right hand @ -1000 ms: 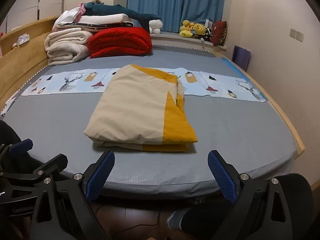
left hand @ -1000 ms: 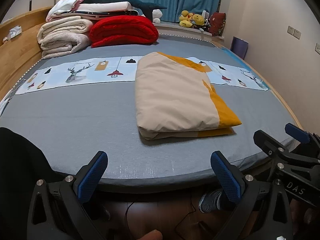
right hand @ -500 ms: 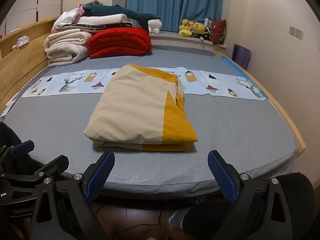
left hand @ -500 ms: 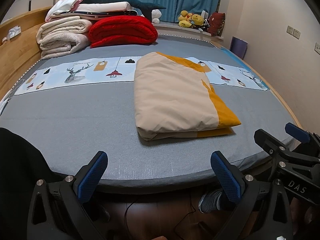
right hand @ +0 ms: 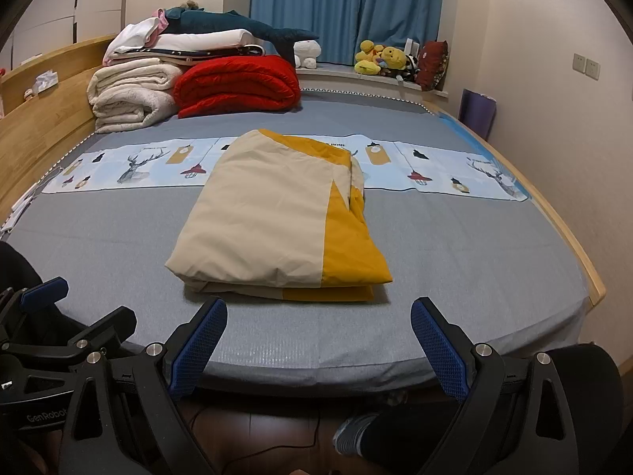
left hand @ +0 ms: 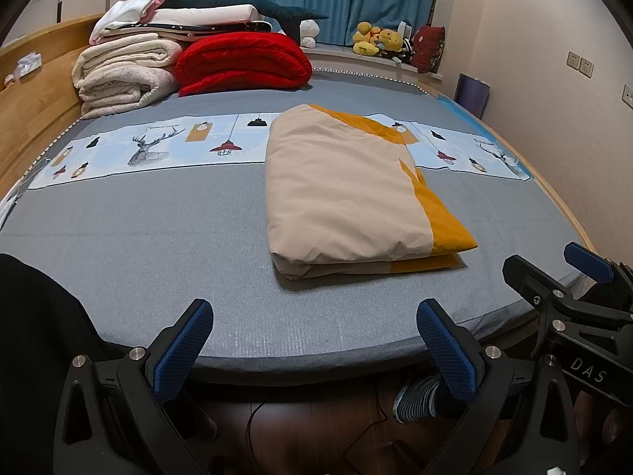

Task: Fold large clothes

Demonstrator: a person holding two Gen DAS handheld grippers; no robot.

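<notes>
A beige and mustard-yellow cloth (left hand: 348, 194) (right hand: 273, 221) lies folded into a thick rectangle on the grey bed (left hand: 138, 245) (right hand: 455, 245). My left gripper (left hand: 316, 336) hangs open at the bed's near edge, short of the cloth and a little to its left, holding nothing. My right gripper (right hand: 316, 332) is open too, just in front of the fold's near edge, also holding nothing. Each gripper shows at the side of the other's view: the right one (left hand: 565, 289) and the left one (right hand: 59, 308).
Folded white blankets (left hand: 122, 79) and a red quilt (left hand: 241, 63) are stacked at the head of the bed. A printed runner (right hand: 130, 166) crosses the mattress. Plush toys (right hand: 379, 59) sit on the window ledge. A socked foot (left hand: 419, 396) stands on the wooden floor below.
Both views have shifted very slightly. The folded cloth has not moved and both grippers have stayed open.
</notes>
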